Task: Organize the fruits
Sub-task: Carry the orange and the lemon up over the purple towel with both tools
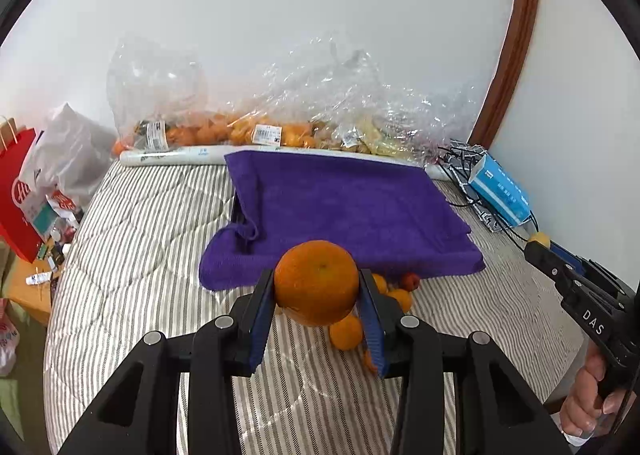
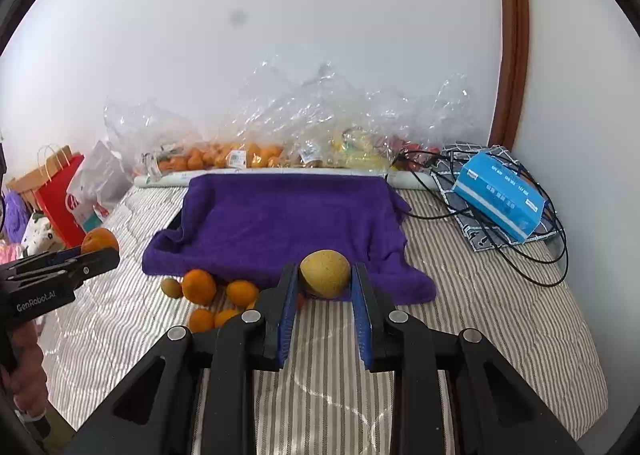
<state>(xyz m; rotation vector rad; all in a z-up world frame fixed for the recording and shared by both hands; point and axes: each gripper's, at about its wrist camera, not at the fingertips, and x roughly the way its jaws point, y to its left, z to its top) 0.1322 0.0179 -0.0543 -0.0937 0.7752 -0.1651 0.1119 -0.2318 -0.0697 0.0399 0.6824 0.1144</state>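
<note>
My left gripper [image 1: 318,281] is shut on a large orange [image 1: 316,282], held above the striped bed. In the right wrist view that same left gripper [image 2: 102,251] shows at the left edge with the orange [image 2: 100,240] in it. My right gripper [image 2: 325,275] is shut on a small yellow-brown round fruit [image 2: 325,273]; in the left wrist view the right gripper [image 1: 538,245] shows at the right with the yellow fruit [image 1: 539,239] at its tip. Several small oranges [image 2: 199,286] and a brown fruit [image 2: 171,287] lie at the near edge of a purple towel [image 2: 288,223]. A red fruit [image 1: 411,281] lies among them.
Clear plastic bags of oranges [image 1: 216,131] and yellow fruit [image 2: 356,151] line the wall behind a white roll [image 1: 176,156]. A blue box [image 2: 500,201] and black cables [image 2: 532,255] sit at the right. A red paper bag [image 1: 16,195] stands beyond the bed's left edge.
</note>
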